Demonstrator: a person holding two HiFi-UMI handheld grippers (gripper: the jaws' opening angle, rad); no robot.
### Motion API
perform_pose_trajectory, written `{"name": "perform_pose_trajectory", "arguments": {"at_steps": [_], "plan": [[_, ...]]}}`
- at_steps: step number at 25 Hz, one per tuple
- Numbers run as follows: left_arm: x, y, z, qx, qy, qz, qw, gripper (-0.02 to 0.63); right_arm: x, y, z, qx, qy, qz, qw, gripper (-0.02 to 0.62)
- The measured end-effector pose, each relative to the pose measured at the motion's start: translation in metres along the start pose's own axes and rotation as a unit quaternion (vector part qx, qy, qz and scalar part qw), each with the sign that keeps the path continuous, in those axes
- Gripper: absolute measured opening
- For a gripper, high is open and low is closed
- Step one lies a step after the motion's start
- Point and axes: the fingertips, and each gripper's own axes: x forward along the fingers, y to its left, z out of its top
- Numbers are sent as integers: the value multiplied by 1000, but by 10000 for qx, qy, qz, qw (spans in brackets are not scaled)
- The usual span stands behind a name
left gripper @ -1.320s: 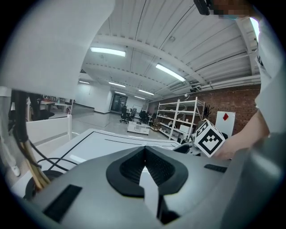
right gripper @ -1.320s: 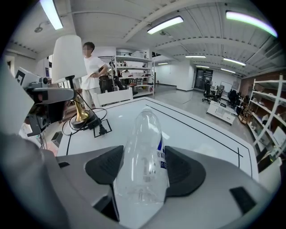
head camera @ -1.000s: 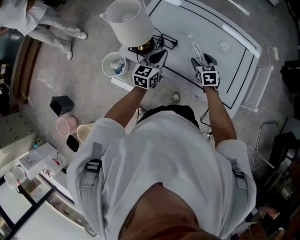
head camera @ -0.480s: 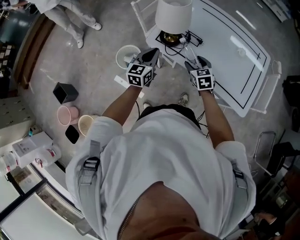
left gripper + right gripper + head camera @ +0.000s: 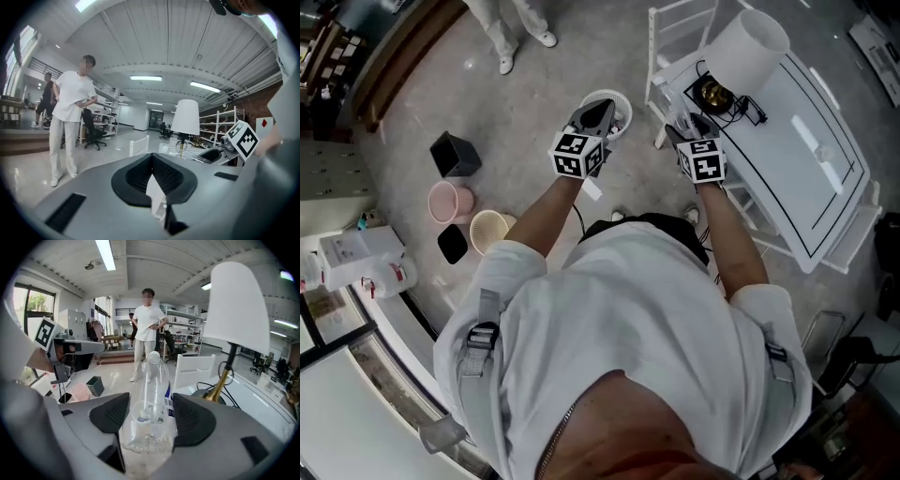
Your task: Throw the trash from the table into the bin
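Your left gripper (image 5: 596,116) has its jaws pressed together on a thin white paper scrap (image 5: 155,192), pinched by 1 edge. Your right gripper (image 5: 149,411) is clamped on a clear plastic bottle (image 5: 152,380), gripped low on its body with the neck pointing away from you. Both pieces of trash are off the worktop (image 5: 811,159) at the right of the frame. The white bin (image 5: 627,111) stands on the floor at upper centre, its mouth partly under the left gripper.

From here I see 4 risks:

1. The scrap is light. If you part the jaws high above the rim or off to 1 side, it may drift onto the floor, or cling to a pad and not fall.
2. The bottle looks long against that small mouth. Let go lying flat, it could bridge the rim, bounce and roll away. Held near its base, the free end may also swing as you tip it.
3. The right gripper is close to the worktop's corner, the white chair (image 5: 675,33) and the lamp (image 5: 748,52). A wide sweep with the bottle sticking out could clip any of them.
4. With 2 grippers over 1 narrow bin, they may knock together and nudge it.

A black bin (image 5: 455,155), a pink bin (image 5: 450,202) and a cream basket (image 5: 487,230) stand well apart at left, so don't mistake your target.
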Motion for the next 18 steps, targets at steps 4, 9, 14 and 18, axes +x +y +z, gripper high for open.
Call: {"name": "perform_pose_trajectory", "arguments": {"at_steps": [4, 9, 14, 18], "plan": [[-32, 57, -2, -141, -80, 495, 9986, 11, 36, 35, 29, -85, -33, 306, 9995, 298], [-66, 112, 18, -318, -176, 985, 9945, 9, 71, 75, 77, -309, -4, 640, 9975, 298], [-68, 163, 28, -438, -231, 1426, 9885, 9, 121, 91, 106, -445, 27, 956, 9944, 298], [-56, 205, 18, -551, -145, 1735, 9832, 11, 173, 94, 112, -476, 160, 1218, 9913, 298]]}}
